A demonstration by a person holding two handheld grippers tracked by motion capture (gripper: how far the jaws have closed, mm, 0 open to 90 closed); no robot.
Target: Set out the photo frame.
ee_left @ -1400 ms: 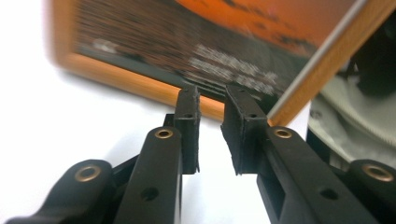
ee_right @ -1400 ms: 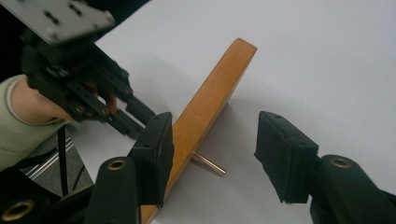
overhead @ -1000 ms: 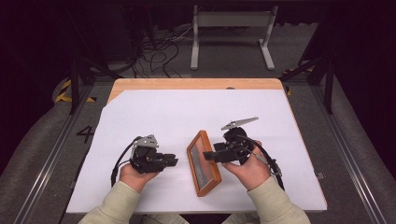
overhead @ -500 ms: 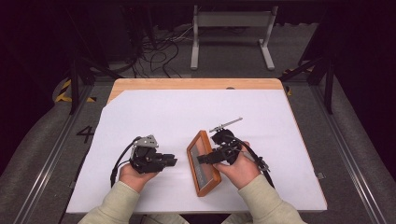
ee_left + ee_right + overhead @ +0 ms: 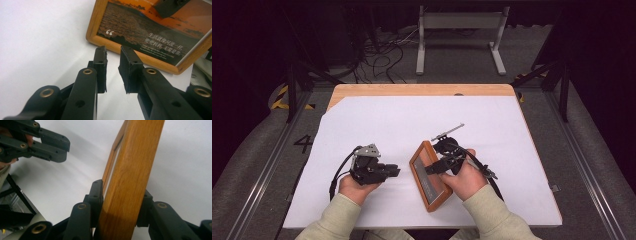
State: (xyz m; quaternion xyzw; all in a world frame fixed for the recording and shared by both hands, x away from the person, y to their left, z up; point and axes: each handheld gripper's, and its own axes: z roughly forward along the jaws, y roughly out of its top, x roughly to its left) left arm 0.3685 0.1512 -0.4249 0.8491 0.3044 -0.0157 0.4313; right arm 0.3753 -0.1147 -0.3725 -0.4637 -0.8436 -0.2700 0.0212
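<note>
High view is showing two hands resting low on the table (image 5: 377, 120); right gripper (image 5: 436, 168), jaws just closing, is clamping the one frame (image 5: 421, 159) edge; left gripper (image 5: 396, 172) is hovering beside it, narrowly parted, empty.

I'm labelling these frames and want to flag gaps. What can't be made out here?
- Picture frame, high view: its print is too small to read.
- Left gripper view: the frame's right corner is cut off by the picture's edge; the right tool covers part of the print.
- Right gripper view: the frame stands edge-on, so its front and back are hidden.
- Right tool: pad contact is hidden behind the wood.
</note>
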